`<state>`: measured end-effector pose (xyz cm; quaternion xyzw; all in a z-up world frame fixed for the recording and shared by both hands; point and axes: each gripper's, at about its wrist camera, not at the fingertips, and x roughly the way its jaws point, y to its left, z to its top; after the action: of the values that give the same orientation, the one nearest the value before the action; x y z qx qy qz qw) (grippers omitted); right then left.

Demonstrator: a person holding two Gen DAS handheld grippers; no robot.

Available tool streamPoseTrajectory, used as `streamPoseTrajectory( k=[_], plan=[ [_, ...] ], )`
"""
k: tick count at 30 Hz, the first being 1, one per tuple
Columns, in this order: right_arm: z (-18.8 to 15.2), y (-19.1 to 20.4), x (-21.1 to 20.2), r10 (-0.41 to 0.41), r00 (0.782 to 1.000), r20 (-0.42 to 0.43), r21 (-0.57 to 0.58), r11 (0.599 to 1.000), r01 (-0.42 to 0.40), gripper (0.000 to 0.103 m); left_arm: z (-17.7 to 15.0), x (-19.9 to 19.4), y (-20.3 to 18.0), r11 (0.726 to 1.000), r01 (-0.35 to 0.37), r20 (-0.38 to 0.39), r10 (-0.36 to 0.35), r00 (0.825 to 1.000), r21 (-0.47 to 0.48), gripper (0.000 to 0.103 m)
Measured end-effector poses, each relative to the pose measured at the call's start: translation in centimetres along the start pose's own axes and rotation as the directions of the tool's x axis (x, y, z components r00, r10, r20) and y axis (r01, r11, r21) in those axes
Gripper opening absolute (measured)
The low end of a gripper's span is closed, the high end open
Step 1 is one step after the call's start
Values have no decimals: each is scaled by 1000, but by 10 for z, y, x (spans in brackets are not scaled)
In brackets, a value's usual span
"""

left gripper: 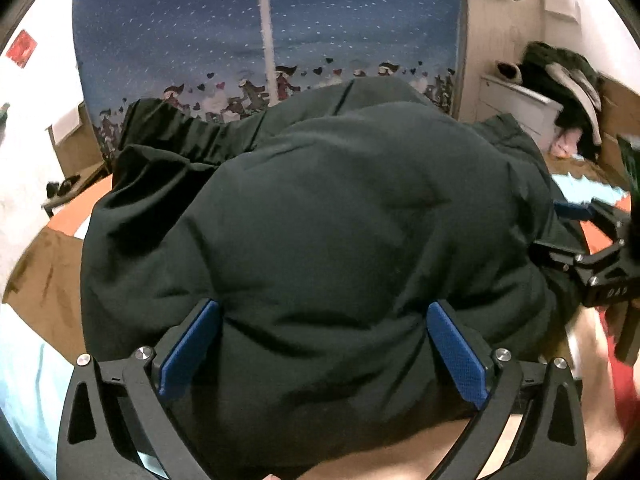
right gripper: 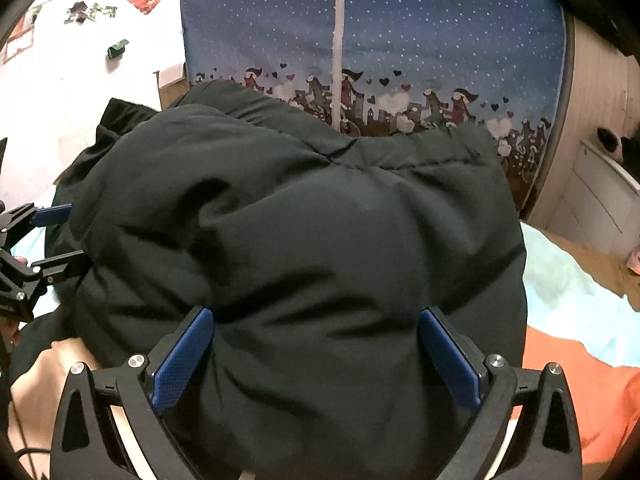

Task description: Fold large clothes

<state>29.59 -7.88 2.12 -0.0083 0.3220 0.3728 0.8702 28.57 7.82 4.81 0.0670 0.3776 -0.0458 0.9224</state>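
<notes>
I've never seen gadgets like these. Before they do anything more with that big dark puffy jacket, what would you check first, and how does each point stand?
1. Left gripper open around the dark puffy jacket: ok, blue fingers spread wide, fabric bulging between them.
2. Right gripper open likewise: ok, fingers apart.
3. Either gripper actually pinching fabric: not ok, neither is shut.
4. Jacket bundled compactly: ok, it is one rounded mound, with loose black fabric trailing at the far left.
5. Jacket fully on the bedding: cannot tell, its underside is hidden.
6. Grippers apart from each other: ok, one on each side.
</notes>
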Motion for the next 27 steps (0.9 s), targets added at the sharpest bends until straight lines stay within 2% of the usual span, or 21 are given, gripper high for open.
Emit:
streamPoseTrajectory(
  k=[6, 17, 22, 27],
  plan=[
    [19, -8, 24, -7, 999, 35, 21, 1000, 6, 103, 17, 12, 17, 998, -9, 5, 9, 1000, -63, 102],
    [55, -26, 69, 10, 999, 38, 61, 998, -12, 103, 52, 34, 44, 994, -38, 45, 43, 998, -99, 102],
    [70, -35, 89, 8, 1000, 15, 88, 996, -9, 103, 69, 47, 68, 984, -31, 45, 39, 998, -175, 102],
    [86, -42, 107, -6, 1000, -11, 97, 995, 7, 103, 81, 52, 79, 976, -73, 55, 86, 995, -206, 102]
  ],
)
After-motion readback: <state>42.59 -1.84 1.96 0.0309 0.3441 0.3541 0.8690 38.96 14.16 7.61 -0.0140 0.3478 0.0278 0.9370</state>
